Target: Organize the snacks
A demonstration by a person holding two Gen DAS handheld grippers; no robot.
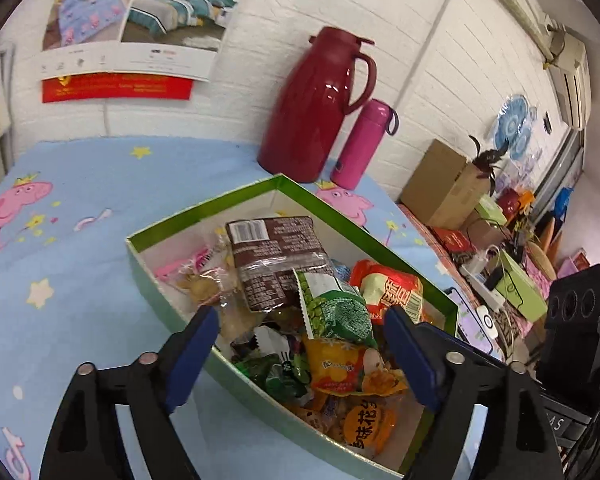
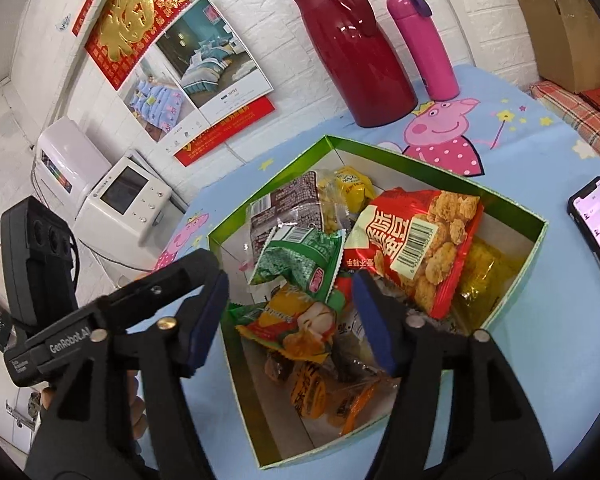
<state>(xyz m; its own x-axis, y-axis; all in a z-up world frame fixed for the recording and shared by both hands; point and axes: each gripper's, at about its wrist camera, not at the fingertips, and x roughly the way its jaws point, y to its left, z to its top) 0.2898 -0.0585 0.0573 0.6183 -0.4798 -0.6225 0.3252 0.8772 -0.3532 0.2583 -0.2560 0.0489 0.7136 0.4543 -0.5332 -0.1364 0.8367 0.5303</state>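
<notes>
Cartoon-print blue tablecloth (image 1: 80,280); red jug (image 1: 312,108), pink flask (image 1: 360,144) behind green snack box (image 2: 512,280); both tongs (image 1: 300,332) (image 2: 288,304) agape, empty.

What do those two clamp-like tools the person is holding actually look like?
Both are black plastic frames that fork into two fingers, each tipped with a dark blue pad and pinned with silver rivets. That goes for the left gripper and the right gripper. The right wrist view also shows white "GenRobot.AI" lettering on the neighbouring tool, and a black boxy camera module with three round lenses.
</notes>
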